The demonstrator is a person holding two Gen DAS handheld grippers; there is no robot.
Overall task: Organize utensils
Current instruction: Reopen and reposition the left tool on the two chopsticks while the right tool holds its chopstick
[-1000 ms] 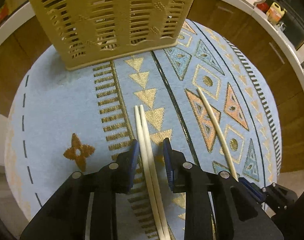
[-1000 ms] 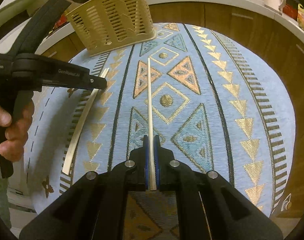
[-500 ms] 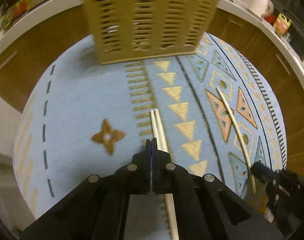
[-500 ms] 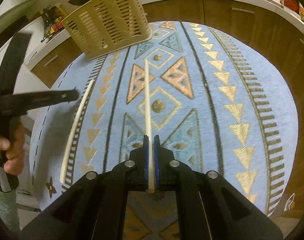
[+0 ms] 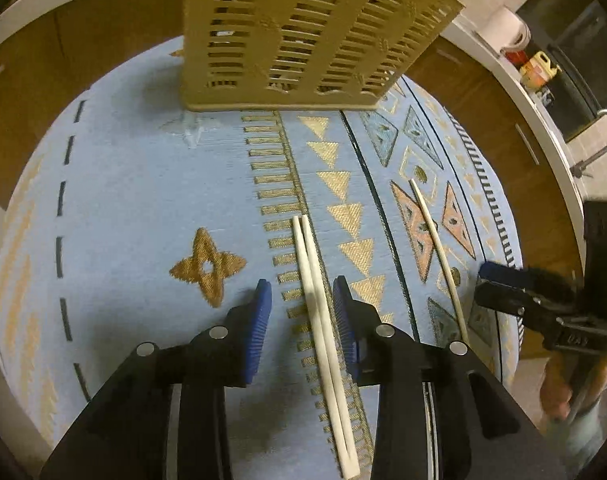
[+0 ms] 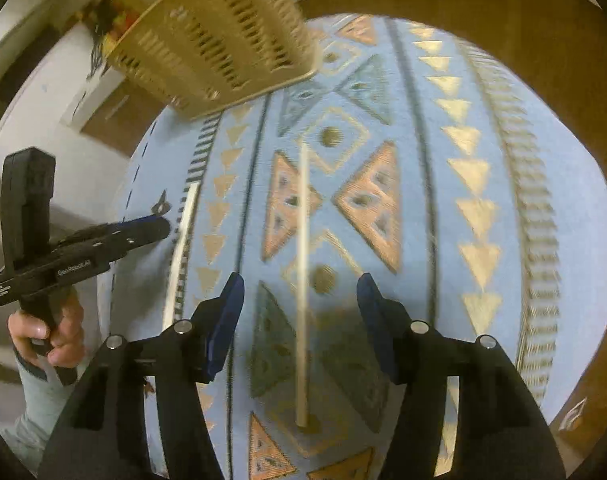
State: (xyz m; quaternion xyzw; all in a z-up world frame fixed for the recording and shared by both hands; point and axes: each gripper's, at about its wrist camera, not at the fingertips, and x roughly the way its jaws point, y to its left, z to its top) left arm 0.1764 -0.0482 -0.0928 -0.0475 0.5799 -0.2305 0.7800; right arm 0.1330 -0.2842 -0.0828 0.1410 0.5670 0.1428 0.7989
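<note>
Cream chopstick pair (image 5: pixel 319 312) seen lying side by side on blue patterned cloth (image 5: pixel 143 200) over desk, between left gripper (image 5: pixel 302 312) fingers, untouched; fingers opening. Single chopstick (image 6: pixel 302 280) laid between right gripper (image 6: pixel 299 316) fingers, also opening, clear of pads. Tan slotted basket (image 5: pixel 303 32) stood at 12 o'clock.

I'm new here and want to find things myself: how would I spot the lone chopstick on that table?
Start at the round table's blue patterned cloth, with the tan slotted basket at its far side. Nearer than the basket lies a pair of chopsticks side by side. The lone chopstick lies apart from them, by itself across the orange triangles.
</note>
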